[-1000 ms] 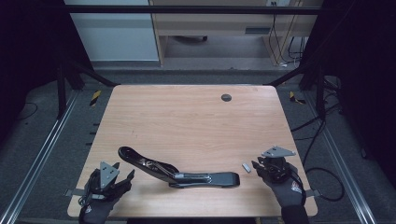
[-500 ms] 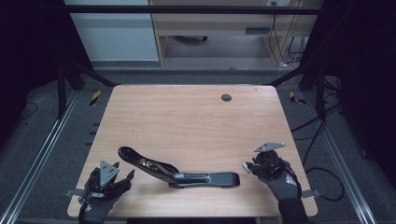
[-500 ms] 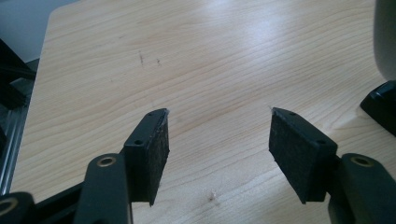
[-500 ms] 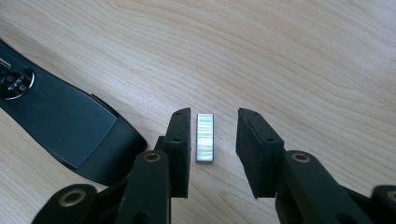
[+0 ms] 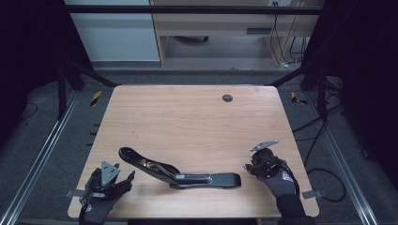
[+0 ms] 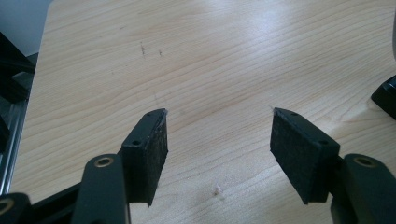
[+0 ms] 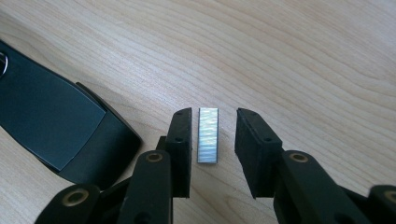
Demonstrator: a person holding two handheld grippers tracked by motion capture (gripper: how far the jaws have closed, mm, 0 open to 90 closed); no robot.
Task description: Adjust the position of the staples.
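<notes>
A black stapler (image 5: 178, 172), swung open flat, lies near the table's front edge. Its dark end (image 7: 46, 135) shows at the left of the right gripper view. Just right of that end lies a short silver strip of staples (image 7: 208, 135) on the wood. My right gripper (image 7: 214, 114) stands open astride it, one pad on each side with a thin gap to each. In the high view the right gripper (image 5: 247, 168) sits low at the stapler's right end. My left gripper (image 5: 124, 180) rests at the front left, open (image 6: 217, 114) over bare wood, with the stapler's edge (image 6: 385, 95) at its right.
The wooden table (image 5: 187, 122) has a round cable hole (image 5: 227, 98) near its far edge. Metal rails run along both sides on the floor, and cables (image 5: 324, 164) lie at the right. A desk stands beyond the table.
My right gripper has slid left toward the stapler's end until its jaws straddle the staple strip. The left gripper and the stapler have stayed put.
</notes>
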